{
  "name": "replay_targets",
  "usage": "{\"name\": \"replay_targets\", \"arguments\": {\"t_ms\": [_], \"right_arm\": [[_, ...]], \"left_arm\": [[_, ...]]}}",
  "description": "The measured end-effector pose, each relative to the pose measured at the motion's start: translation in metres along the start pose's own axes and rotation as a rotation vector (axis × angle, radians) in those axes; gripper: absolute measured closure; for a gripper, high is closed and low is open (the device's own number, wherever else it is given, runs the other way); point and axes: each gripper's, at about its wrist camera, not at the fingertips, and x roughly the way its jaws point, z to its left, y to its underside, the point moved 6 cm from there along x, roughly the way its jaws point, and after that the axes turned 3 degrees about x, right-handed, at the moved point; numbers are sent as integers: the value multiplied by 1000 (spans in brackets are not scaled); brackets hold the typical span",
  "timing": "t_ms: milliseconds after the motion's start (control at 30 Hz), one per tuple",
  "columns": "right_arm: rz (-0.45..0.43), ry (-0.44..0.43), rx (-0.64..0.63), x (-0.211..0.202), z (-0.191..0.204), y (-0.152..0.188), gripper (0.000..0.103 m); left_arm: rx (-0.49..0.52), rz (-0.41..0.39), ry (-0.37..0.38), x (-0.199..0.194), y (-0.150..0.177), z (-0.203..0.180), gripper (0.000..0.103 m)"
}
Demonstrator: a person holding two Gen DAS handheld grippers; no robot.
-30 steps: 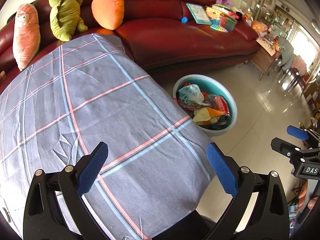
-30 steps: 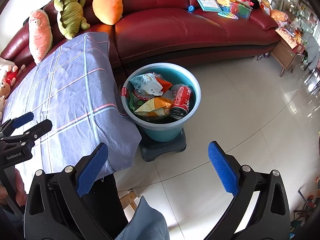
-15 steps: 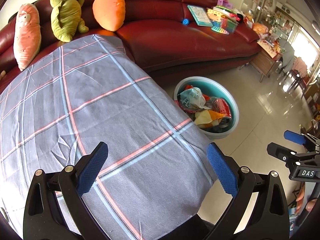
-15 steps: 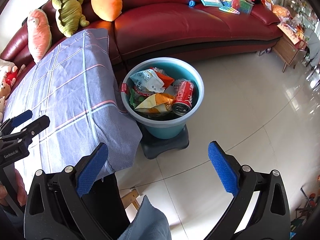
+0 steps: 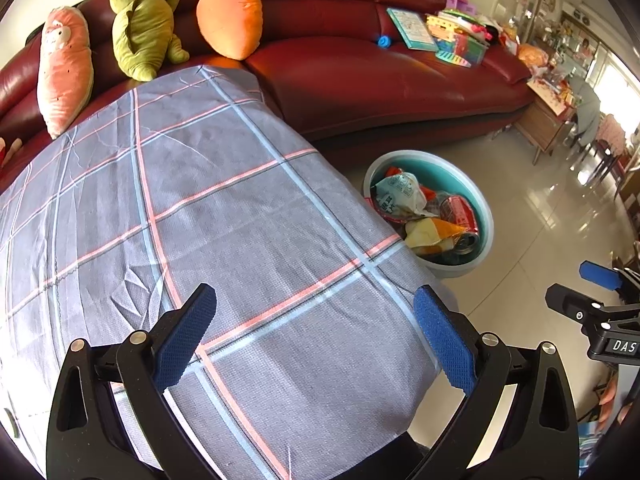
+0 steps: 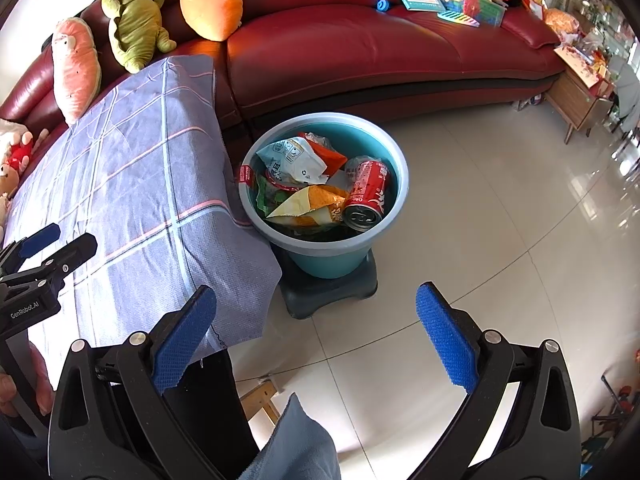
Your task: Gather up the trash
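A teal bucket (image 6: 394,160) stands on a dark stool (image 6: 332,292) on the floor beside the table. It holds a red soda can (image 6: 366,194), a white wrapper (image 6: 294,160), a yellow-orange snack bag (image 6: 308,210) and other packets. In the left wrist view the bucket (image 5: 486,236) sits past the table's right corner. My left gripper (image 5: 316,336) is open above the checked grey tablecloth (image 5: 192,208), holding nothing. My right gripper (image 6: 316,336) is open above the floor, short of the bucket, with nothing between its fingers.
A red leather sofa (image 5: 380,84) curves behind the table and bucket, with plush toys (image 5: 228,8) at its back and books and toys (image 5: 448,36) at its right end. A wooden side cabinet (image 6: 576,100) stands at the right. Pale glossy floor tiles (image 6: 500,248) surround the bucket.
Both views have shifted slightly: the bucket sits a little lower in the left wrist view and higher in the right wrist view. Both grippers stay open and empty.
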Motion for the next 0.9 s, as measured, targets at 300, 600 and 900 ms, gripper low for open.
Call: {"name": "replay_targets", "arguments": {"t_ms": [300, 600, 900], "right_arm": [[1, 12, -1, 5, 0, 0, 7], [-3, 13, -2, 8, -1, 0, 7], [-13, 28, -10, 10, -2, -2, 7]], "left_arm": [[0, 4, -23, 2, 2, 2, 4], [2, -1, -33, 3, 2, 3, 4], [16, 26, -21, 9, 5, -2, 4]]}}
